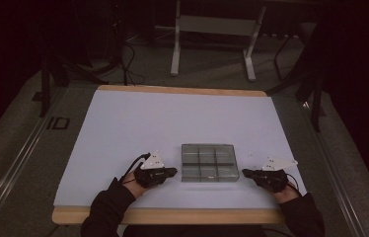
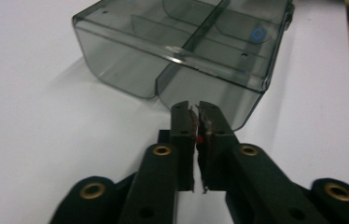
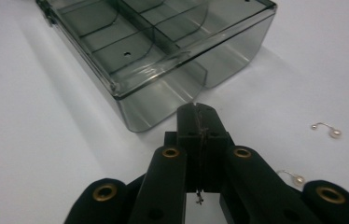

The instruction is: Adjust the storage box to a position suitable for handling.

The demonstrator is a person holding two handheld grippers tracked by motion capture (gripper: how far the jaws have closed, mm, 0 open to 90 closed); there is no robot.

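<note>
A smoky clear divided box [image 1: 208, 162] lies on the near middle of the white tabletop [image 1: 138, 123]. The left claw [image 1: 173, 171], jaws together, sits just left of it; the right claw [image 1: 245, 172], also closed and empty, just right. Two pearl earrings [image 3: 327, 129] lie near the right claw.

The letters "ID" stand on the dark floor strip [image 1: 57, 123] left of the table.
</note>
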